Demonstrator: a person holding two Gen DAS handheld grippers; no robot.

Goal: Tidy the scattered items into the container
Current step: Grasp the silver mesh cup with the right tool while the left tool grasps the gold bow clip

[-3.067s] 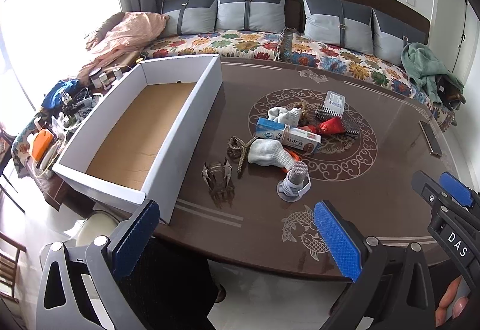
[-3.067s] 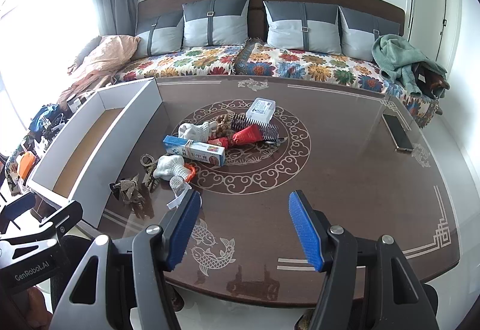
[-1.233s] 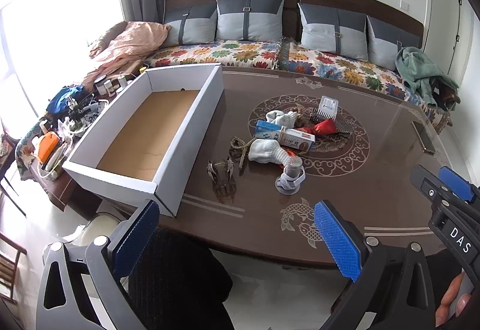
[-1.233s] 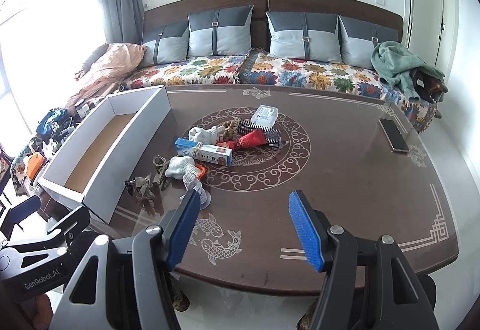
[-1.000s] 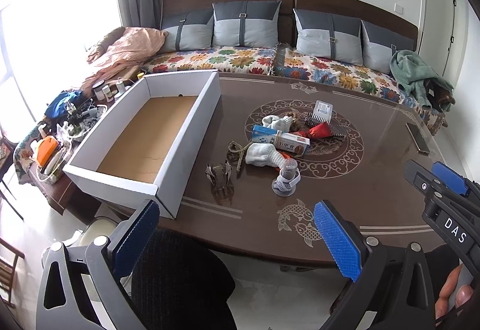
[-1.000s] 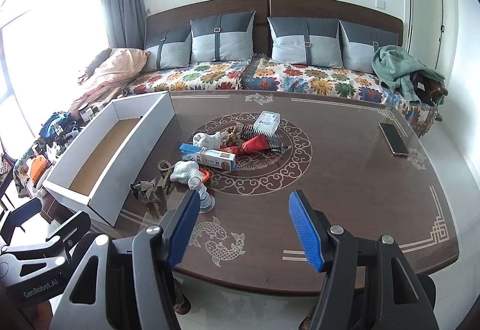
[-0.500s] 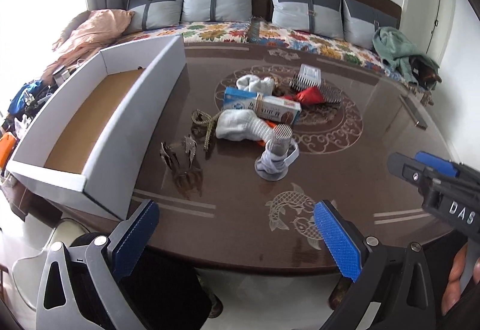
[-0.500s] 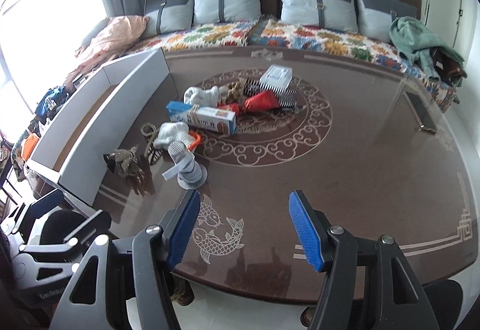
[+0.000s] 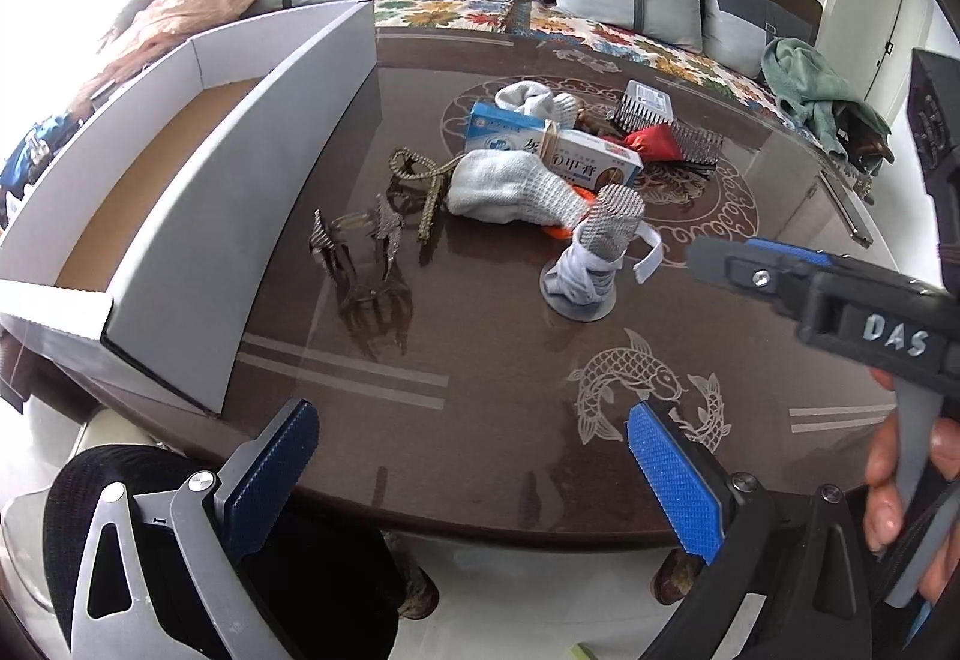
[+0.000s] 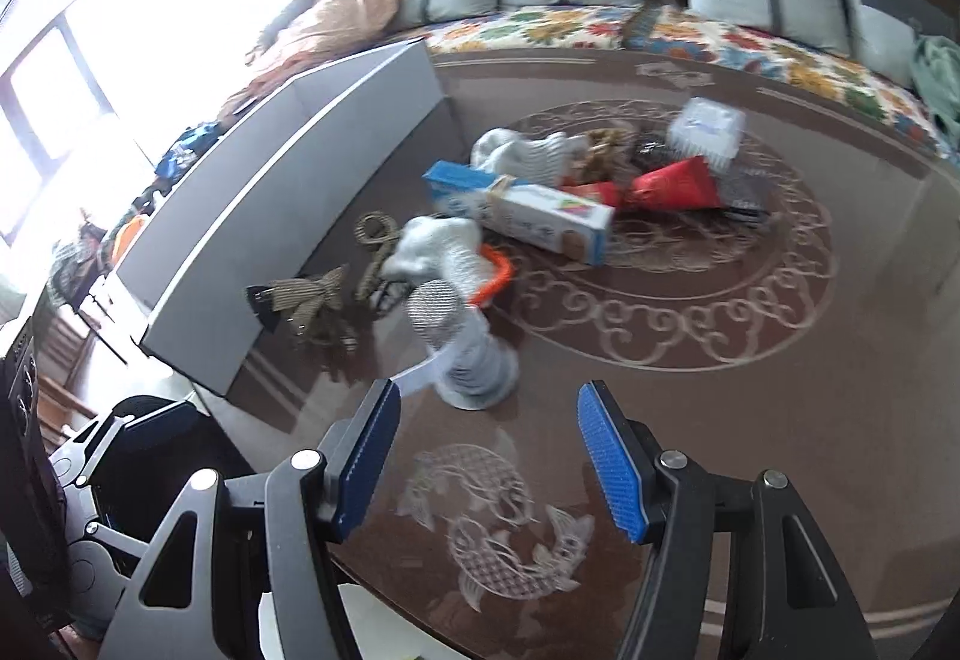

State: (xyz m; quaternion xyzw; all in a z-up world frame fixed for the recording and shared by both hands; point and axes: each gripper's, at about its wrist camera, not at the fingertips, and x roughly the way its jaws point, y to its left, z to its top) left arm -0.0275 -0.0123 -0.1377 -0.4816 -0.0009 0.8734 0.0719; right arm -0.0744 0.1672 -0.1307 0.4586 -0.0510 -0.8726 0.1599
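In the left wrist view, the left gripper (image 9: pixel 465 471) is held low over the near edge of the table (image 9: pixel 480 360), its blue pads spread wide with nothing between them. The right gripper (image 9: pixel 756 264) is seen reaching in from the right edge, level and pointed toward the centre of the table, gripped from below by a hand (image 9: pixel 900 468) at the lower right; from this side it cannot be told how far it is spread. The open white box (image 9: pixel 252 192), the container, is set along the left edge of the table, brown-floored and with nothing seen inside. The scattered items are gathered around the table's centre: a mesh-topped grey stand (image 9: pixel 591 264) wrapped in white cloth nearest, a white sock (image 9: pixel 510 186) behind it, a blue and white carton (image 9: pixel 558 150), a claw hair clip (image 9: pixel 360 252) just beside the box wall, and a comb (image 9: pixel 678 132) farther back.

In the right wrist view, which is blurred, the right gripper (image 10: pixel 486 465) is tilted down over the near edge, its pads wide apart and holding nothing. The grey stand (image 10: pixel 462 348) lies just beyond the fingertips, not touched. The box (image 10: pixel 288 216) runs along the left edge.
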